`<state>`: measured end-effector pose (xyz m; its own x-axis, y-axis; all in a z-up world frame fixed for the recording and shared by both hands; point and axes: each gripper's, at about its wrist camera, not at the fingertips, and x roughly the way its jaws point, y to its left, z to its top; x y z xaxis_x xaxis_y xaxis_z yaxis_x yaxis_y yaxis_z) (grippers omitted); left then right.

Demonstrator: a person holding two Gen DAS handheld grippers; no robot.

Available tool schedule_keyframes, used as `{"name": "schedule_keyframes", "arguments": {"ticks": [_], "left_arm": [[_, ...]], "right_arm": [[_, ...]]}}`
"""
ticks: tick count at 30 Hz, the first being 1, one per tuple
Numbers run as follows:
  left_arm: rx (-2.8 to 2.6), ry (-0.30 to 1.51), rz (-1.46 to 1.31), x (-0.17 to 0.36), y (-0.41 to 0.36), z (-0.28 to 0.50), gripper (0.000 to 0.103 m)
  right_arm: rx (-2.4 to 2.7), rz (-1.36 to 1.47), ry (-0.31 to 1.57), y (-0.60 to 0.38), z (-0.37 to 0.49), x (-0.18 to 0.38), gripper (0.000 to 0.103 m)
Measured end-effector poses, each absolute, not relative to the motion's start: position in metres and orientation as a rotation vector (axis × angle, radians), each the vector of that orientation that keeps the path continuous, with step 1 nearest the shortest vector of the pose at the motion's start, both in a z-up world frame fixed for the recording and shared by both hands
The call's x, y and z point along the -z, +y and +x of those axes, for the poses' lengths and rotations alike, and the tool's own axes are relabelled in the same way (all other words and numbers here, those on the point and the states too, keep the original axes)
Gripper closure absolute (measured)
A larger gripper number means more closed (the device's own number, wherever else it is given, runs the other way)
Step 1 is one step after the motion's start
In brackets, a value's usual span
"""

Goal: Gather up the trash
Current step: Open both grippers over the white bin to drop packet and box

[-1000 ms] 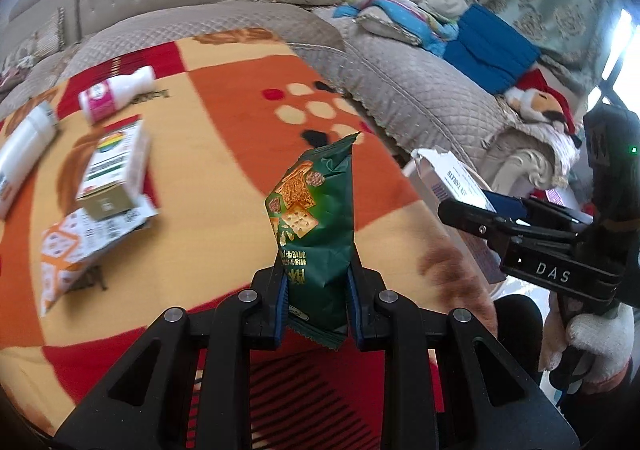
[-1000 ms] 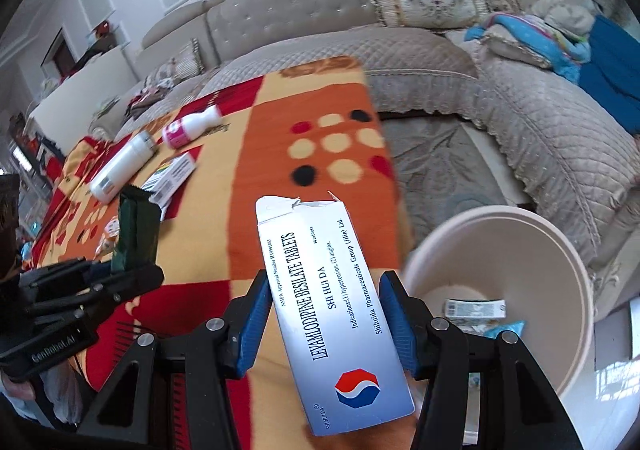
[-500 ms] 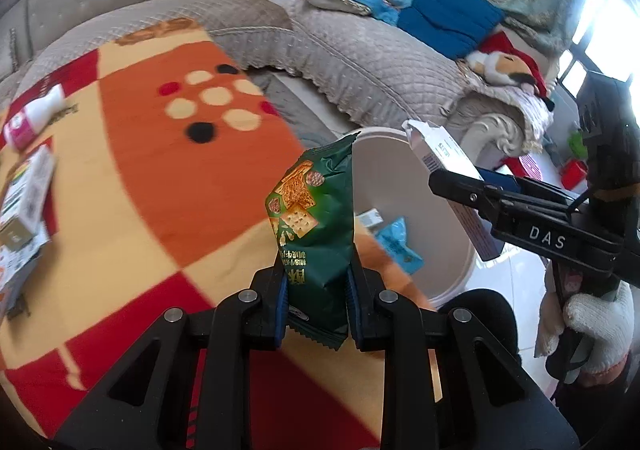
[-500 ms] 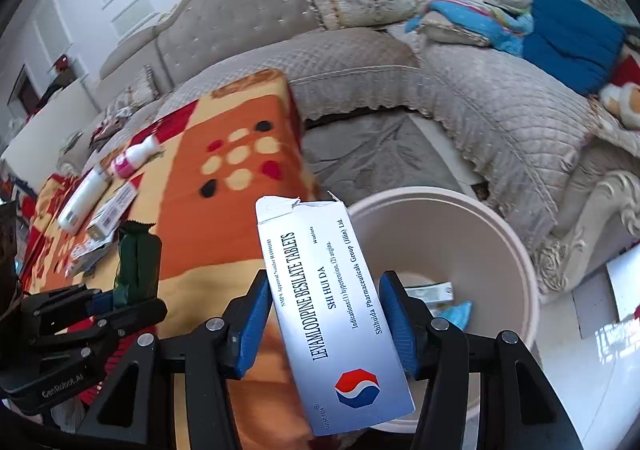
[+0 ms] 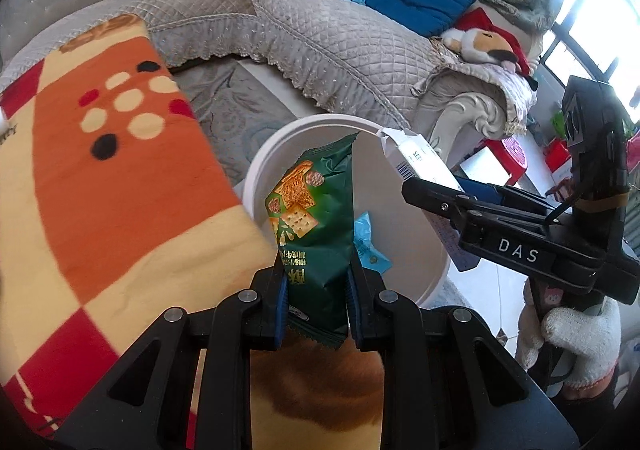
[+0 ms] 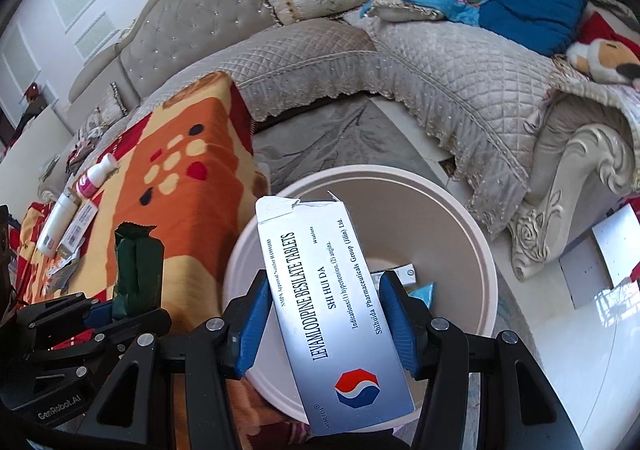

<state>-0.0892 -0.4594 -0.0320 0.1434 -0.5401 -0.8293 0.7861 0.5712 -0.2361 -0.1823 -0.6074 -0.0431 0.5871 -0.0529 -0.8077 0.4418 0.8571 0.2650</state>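
My left gripper [image 5: 316, 290] is shut on a green cracker packet [image 5: 316, 218] and holds it upright over the near rim of a white round bin [image 5: 400, 186]. My right gripper [image 6: 324, 314] is shut on a white tablet box [image 6: 328, 290] held over the same bin [image 6: 476, 234]. The right gripper with the box also shows at the right of the left wrist view [image 5: 424, 170]. The left gripper with the packet [image 6: 136, 270] shows at the left of the right wrist view. A blue wrapper [image 5: 368, 246] and a small carton [image 6: 406, 272] lie inside the bin.
An orange, red and cream blanket [image 5: 100, 170] covers the surface left of the bin. Two bottles [image 6: 96, 178] and a box [image 6: 78, 228] lie on it further back. A quilted grey sofa [image 6: 440, 66] with cushions, blue clothes and a plush toy [image 5: 480, 46] curves behind the bin.
Both grippers have moved right, from above the blanket to over the bin, each still holding its item. The bottles and boxes have slid out of the left wrist view.
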Motion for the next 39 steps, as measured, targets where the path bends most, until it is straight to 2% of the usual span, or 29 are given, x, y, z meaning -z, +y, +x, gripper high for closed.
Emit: {"name": "schedule_keyframes", "arguments": {"ticks": [19,22,24,25,39], "left_arm": [[0.991,1.093,0.263,0.045,-0.476,-0.082,0.080],[0.993,1.102,0.261,0.045,-0.476,-0.082,0.073],[0.994,1.103,0.257,0.044,-0.476,-0.083,0.061],[0.995,1.106,0.255,0.044,-0.475,-0.083,0.060],[1.006,1.127,0.223,0.041,-0.467,-0.084,0.057]], "right_arm": [[0.346,0.550,0.959,-0.627,-0.177,0.071,0.049],[0.348,0.577,0.964,-0.630,-0.176,0.072,0.042],[0.345,0.577,0.964,-0.629,-0.176,0.071,0.041],[0.345,0.574,0.964,-0.628,-0.176,0.070,0.041],[0.331,0.551,0.965,-0.617,-0.175,0.063,0.040]]}}
